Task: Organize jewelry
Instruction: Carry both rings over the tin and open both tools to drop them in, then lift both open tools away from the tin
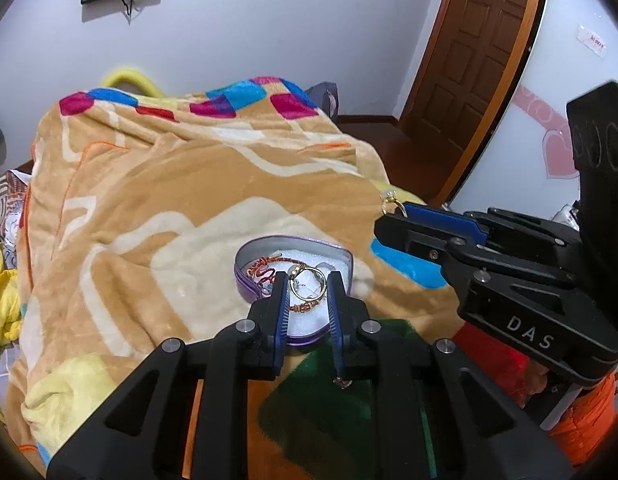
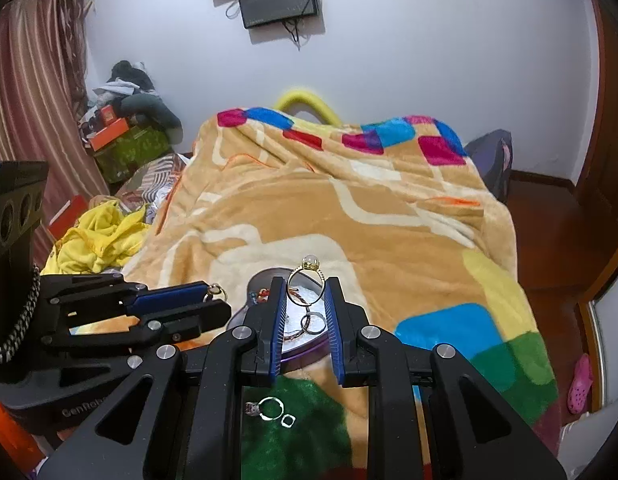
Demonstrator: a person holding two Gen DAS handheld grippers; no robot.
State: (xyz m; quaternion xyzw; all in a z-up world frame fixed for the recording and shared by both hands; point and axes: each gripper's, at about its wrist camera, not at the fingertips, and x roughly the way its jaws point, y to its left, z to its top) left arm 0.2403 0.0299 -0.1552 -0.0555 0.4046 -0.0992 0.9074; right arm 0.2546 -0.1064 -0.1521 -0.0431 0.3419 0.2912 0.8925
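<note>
**Two rings gripped above the heart box**

A gold pearl ring [image 2: 305,285] sits clenched in the right gripper [image 2: 305,300], above the purple heart-shaped box [image 1: 245,280] on the bed's blanket [image 1: 169,184]. The left gripper [image 1: 307,288] grasps another gold ring [image 1: 307,286] over the box. Loose silver rings [image 2: 271,408] lie on the blanket nearby.

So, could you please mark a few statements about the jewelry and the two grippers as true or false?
1. The left gripper and the right gripper each hold a gold ring between their fingers. True.
2. The heart-shaped box is shut with a lid. False: it is open, with a reddish bracelet inside.
3. The right gripper's ring carries a pale round stone. True.
4. No jewelry lies on the blanket. False: loose rings lie on its green patch.
</note>
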